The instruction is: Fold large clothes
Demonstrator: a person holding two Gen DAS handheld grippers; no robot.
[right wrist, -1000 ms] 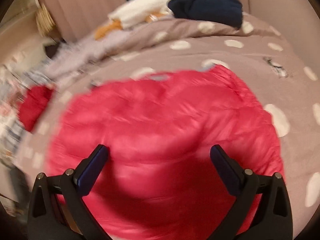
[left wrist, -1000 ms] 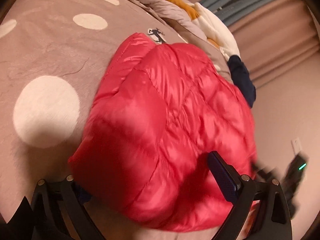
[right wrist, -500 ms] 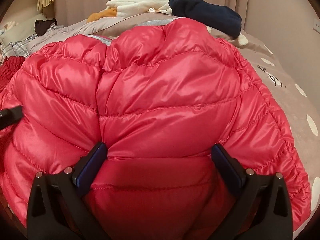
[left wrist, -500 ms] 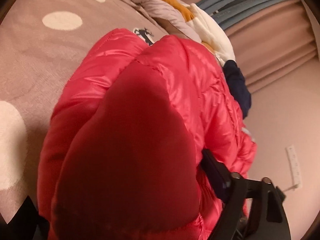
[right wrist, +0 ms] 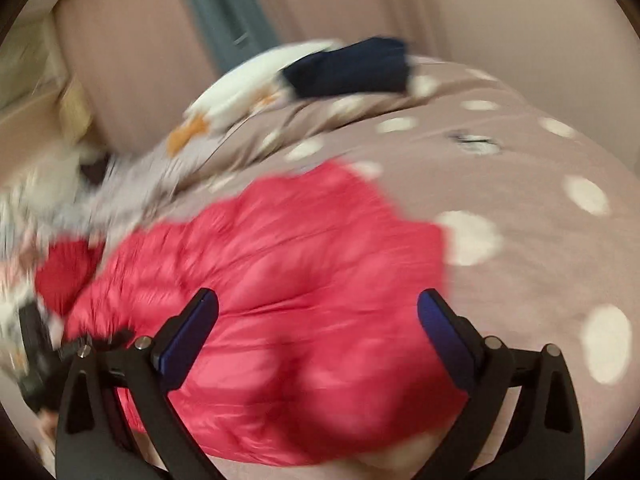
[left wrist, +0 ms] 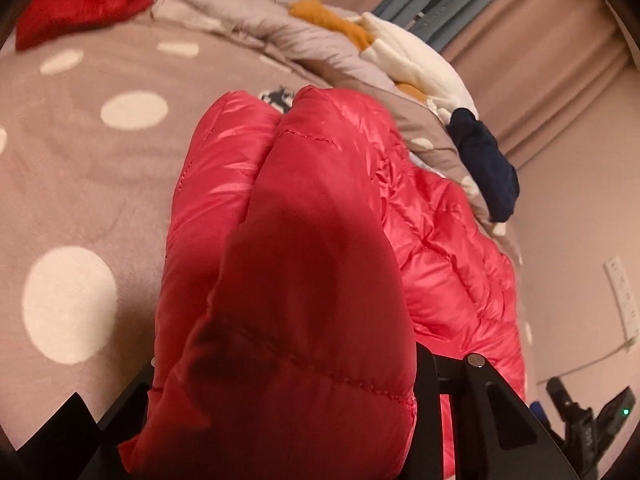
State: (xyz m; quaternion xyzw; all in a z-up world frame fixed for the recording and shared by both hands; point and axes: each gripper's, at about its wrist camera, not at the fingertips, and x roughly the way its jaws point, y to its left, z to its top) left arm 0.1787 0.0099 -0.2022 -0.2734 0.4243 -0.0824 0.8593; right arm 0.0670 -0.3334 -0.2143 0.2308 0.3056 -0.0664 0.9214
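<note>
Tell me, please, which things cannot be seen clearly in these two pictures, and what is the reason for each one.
- Left gripper, left wrist view: a bulge of the red puffer jacket covers its fingertips, so open or shut cannot be told.
- Jacket's quilting and edges, right wrist view: smeared by motion blur.
- Clutter at the left edge, right wrist view: blurred beyond naming.
- Small dark print on the dotted blanket, left wrist view: partly hidden behind the jacket.

Open bed (left wrist: 80, 168) lies left of the jacket (left wrist: 304, 264) — and right of it in the right view. Behind, a clothes pile (right wrist: 280, 76) blocks the way — the jacket's bulk fills the left jaws.
</note>
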